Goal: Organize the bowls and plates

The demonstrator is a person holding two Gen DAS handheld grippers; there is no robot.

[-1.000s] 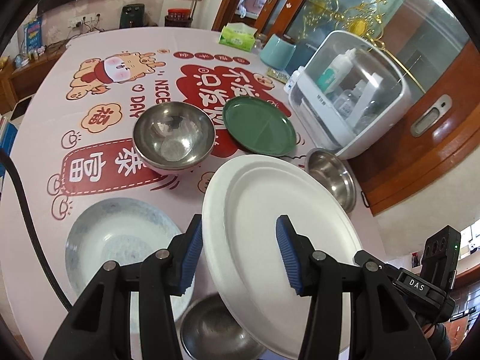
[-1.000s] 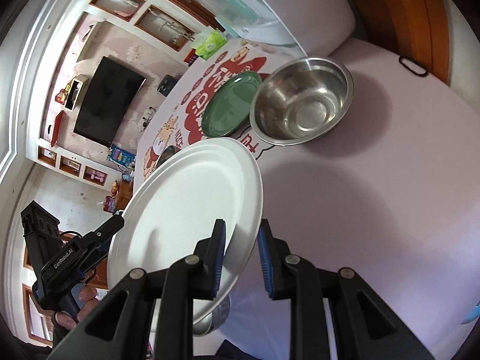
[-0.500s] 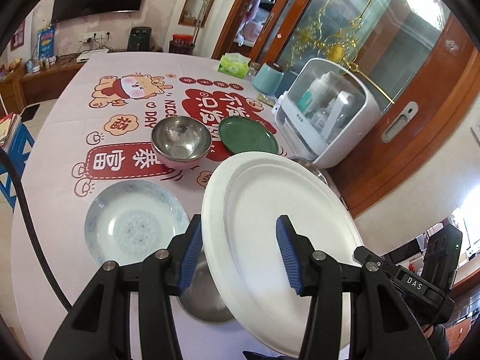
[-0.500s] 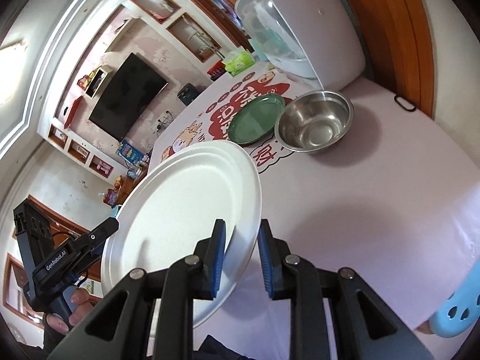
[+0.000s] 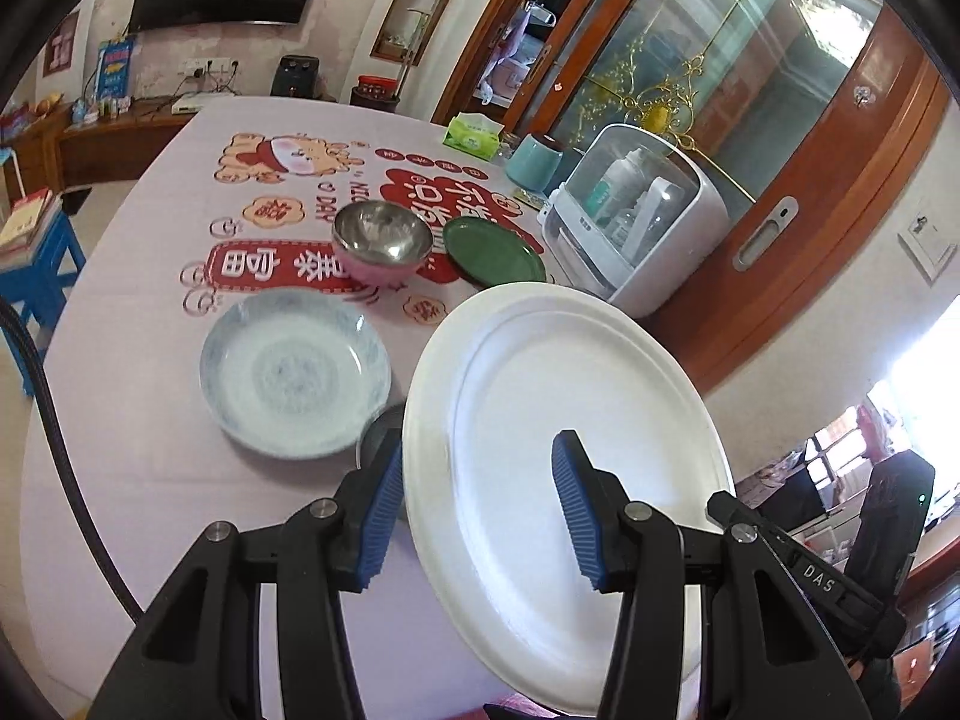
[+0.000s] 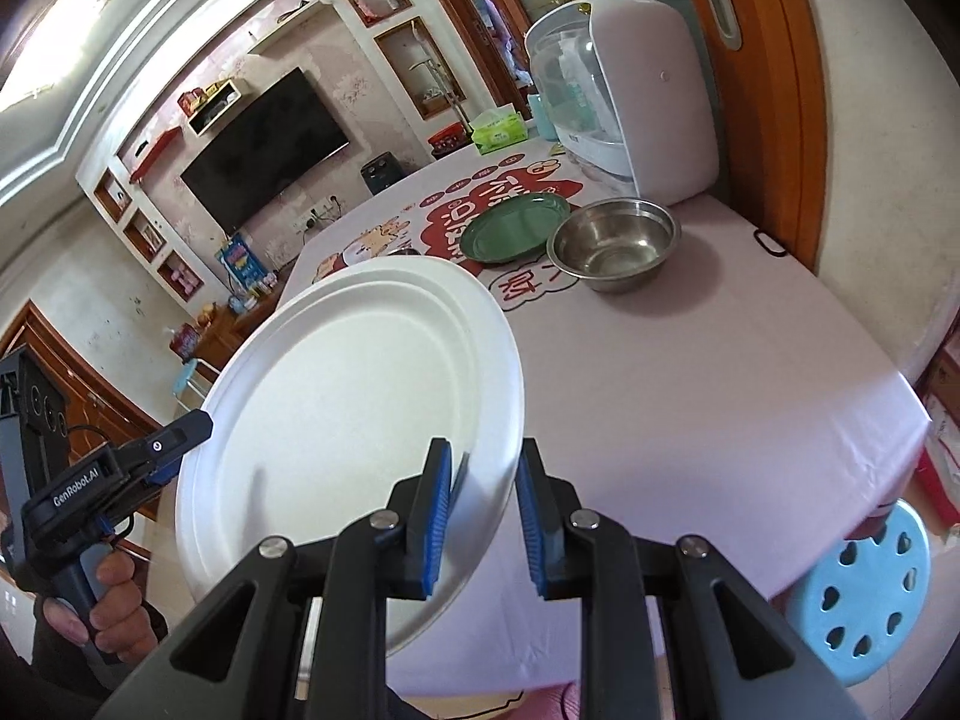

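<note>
A large white plate (image 5: 576, 420) hangs tilted above the table's near edge, held from both sides. My left gripper (image 5: 477, 510) is shut on its rim, one pad against the edge and the other over its face. My right gripper (image 6: 485, 516) is shut on the opposite rim of the white plate (image 6: 360, 408). On the table (image 5: 120, 420) lie a blue-patterned plate (image 5: 294, 372), a pink-sided steel bowl (image 5: 381, 240) and a green plate (image 5: 495, 252). The right wrist view shows the green plate (image 6: 513, 225) beside a steel bowl (image 6: 615, 246). Another steel dish is mostly hidden under the white plate.
A white cabinet with bottles (image 5: 636, 228) stands at the table's far right, with a teal container (image 5: 534, 165) and a tissue box (image 5: 474, 135) behind it. A light blue stool (image 6: 858, 594) sits by the near table corner. A hand (image 6: 114, 594) holds the left gripper's handle.
Both grippers have drawn back and upward with the white plate between them, so the dishes on the table look smaller and farther. The right gripper's view has rolled toward level. Neither grip changed.
</note>
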